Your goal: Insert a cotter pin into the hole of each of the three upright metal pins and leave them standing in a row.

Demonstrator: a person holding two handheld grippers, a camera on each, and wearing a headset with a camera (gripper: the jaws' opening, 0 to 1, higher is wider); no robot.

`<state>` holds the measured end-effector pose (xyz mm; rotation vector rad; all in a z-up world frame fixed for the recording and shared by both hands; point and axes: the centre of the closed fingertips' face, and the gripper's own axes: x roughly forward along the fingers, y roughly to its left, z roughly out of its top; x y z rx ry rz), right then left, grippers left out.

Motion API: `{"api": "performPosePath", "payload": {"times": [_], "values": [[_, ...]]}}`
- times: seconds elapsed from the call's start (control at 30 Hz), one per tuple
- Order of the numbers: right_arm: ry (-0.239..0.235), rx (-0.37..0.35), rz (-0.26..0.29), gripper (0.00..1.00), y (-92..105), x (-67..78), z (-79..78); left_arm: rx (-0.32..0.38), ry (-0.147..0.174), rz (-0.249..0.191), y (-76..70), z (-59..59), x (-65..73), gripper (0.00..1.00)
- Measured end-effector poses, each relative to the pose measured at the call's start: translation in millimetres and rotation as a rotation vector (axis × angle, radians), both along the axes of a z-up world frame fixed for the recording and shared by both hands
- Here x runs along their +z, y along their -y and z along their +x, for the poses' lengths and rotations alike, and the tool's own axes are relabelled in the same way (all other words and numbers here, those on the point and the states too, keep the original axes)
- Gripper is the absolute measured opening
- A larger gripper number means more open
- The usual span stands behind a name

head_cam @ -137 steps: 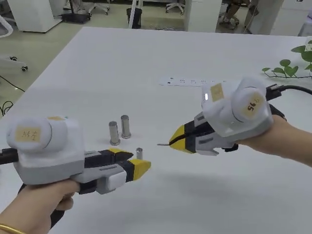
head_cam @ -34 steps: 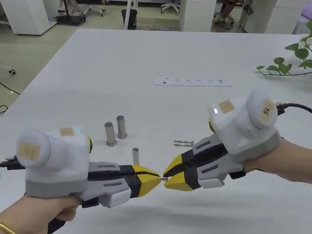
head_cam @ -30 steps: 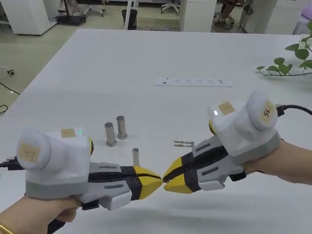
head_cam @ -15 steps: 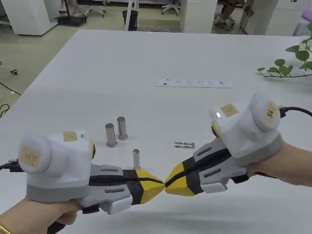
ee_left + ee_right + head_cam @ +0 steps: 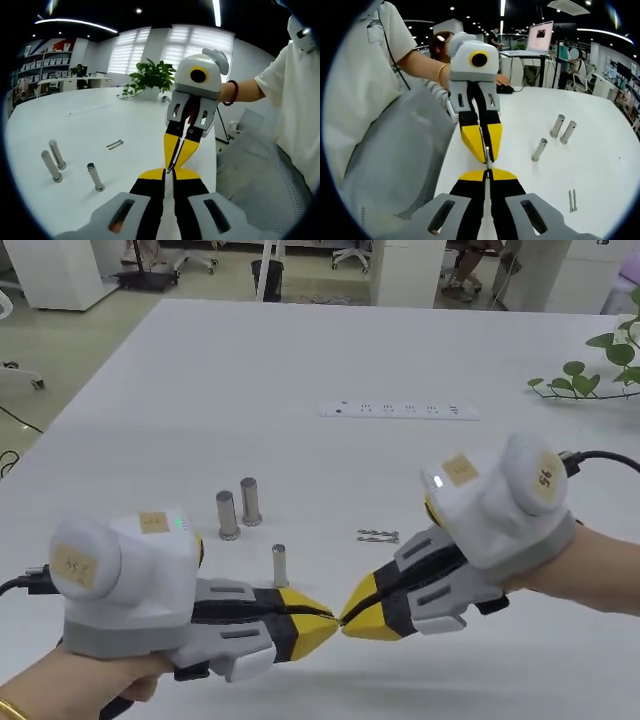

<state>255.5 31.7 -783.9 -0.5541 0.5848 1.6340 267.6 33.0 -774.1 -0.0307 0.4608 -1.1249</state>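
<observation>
Three upright metal pins stand on the white table: two close together (image 5: 227, 515) (image 5: 250, 502) and a shorter one (image 5: 279, 565) nearer me. In the left gripper view they are at the left (image 5: 51, 166) (image 5: 57, 154) (image 5: 95, 177). My left gripper (image 5: 330, 618) and right gripper (image 5: 345, 617) meet tip to tip just right of the near pin, above the table. A thin cotter pin (image 5: 486, 156) runs between the two sets of tips, and both grippers look shut on it. Two spare cotter pins (image 5: 379, 536) lie on the table behind the right gripper.
A white power strip (image 5: 398, 410) lies farther back on the table (image 5: 300, 360). A leafy plant sprig (image 5: 590, 380) reaches in at the right edge. Office chairs and desks stand on the floor beyond the far edge.
The grippers, apart at first with the cotter pin in the right one, have come together tip to tip. Over the last second they have stayed joined, shifting only slightly.
</observation>
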Motion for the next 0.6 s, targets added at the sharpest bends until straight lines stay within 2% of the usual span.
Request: {"api": "performPosePath", "payload": {"times": [0.1,0.23,0.27,0.4,0.5,0.6], "values": [[0.032,0.000,-0.019,0.03,-0.2,0.3,5.7,0.039,0.015,0.022,-6.3,6.8,-3.2,0.10],[0.056,-0.015,-0.050,0.03,-0.3,-2.7,14.5,0.103,0.052,0.057,-17.8,17.8,-4.5,0.14],[0.065,-0.022,-0.061,0.03,-0.3,-4.0,17.5,0.106,0.053,0.056,-19.0,18.2,-4.1,0.15],[0.068,-0.047,-0.088,0.03,-1.8,-7.2,23.7,0.155,0.078,0.084,-29.1,25.5,-4.4,0.15],[0.081,-0.051,-0.110,0.03,-2.3,-9.4,27.9,0.192,0.088,0.097,-35.1,30.4,-5.1,0.15],[0.102,-0.057,-0.134,0.03,-3.3,-11.2,34.8,0.237,0.112,0.126,-42.6,37.4,-6.2,0.15]]}}
